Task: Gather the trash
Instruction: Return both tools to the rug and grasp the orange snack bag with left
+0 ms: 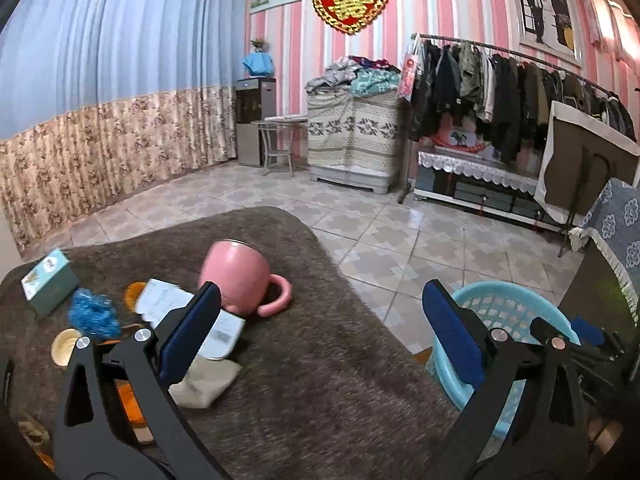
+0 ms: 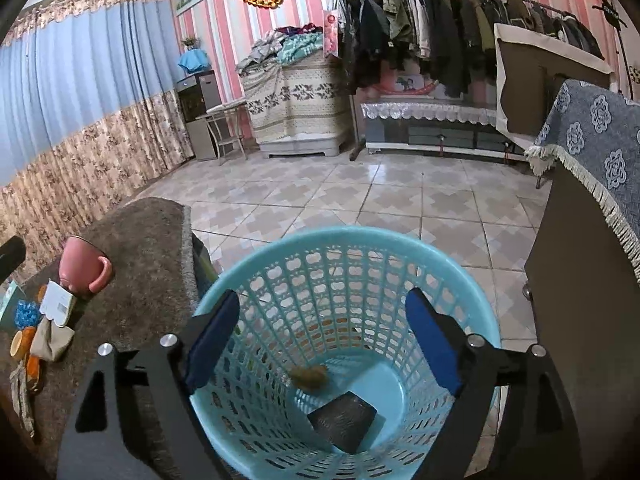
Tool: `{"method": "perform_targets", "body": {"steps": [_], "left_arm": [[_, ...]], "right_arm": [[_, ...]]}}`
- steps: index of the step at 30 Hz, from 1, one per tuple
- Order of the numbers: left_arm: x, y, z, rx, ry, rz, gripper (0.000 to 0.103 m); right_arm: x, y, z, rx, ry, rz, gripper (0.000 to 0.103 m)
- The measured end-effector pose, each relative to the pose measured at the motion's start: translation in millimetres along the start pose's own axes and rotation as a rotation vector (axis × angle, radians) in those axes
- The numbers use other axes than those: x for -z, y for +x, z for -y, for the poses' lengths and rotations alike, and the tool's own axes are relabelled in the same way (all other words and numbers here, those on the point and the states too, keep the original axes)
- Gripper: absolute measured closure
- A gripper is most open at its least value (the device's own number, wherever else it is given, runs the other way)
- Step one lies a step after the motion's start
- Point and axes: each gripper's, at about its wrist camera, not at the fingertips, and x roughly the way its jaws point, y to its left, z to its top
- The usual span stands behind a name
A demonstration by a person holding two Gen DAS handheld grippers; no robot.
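Observation:
In the right wrist view my right gripper [image 2: 322,308] stands open right above a light blue plastic basket [image 2: 360,234], with nothing between its pads. On the basket's bottom lie a dark square piece [image 2: 344,420] and a brown fuzzy clump [image 2: 310,376]. My left gripper [image 1: 322,292] is open and empty over the brown-covered table [image 1: 320,380]. To its left lie a white paper card [image 1: 226,330], a beige crumpled piece [image 1: 208,380], a blue tinsel ball [image 1: 94,314] and an orange scrap [image 1: 134,294]. The basket [image 1: 516,312] stands on the floor off the table's right edge.
A pink mug [image 1: 244,276] lies on its side on the table, with a teal box [image 1: 50,282] and a small yellow cup [image 1: 64,346] further left. A dark cabinet under a blue fringed cloth [image 2: 600,148] stands right of the basket. Tiled floor [image 2: 360,196] stretches beyond.

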Motion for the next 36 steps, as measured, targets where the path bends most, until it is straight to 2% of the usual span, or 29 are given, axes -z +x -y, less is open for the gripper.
{"method": "perform_targets", "body": {"steps": [3,9,24,31,36], "left_arm": [[-2,-19,-15,-0.026,-0.019,0.017,0.006],[2,-62,-42,-0.086,-0.043,0.057,0.006],[43,-150,-122,-0.223,-0.095,0.063,0.005],[68,-173,-175,-0.304,-0.127,0.028,0.005],[94,-168,-213,-0.342,-0.186,-0.029,0.005]], "right_arm": [[-2,-13,-8,-0.019,-0.020,0.037,0.012],[1,-36,-32,-0.079,-0.080,0.072,0.012],[34,-83,-99,-0.259,-0.212,0.091,0.012],[49,-87,-130,-0.296,-0.288,0.073,0.012],[60,-83,-147,-0.298,-0.355,0.053,0.012]]}}
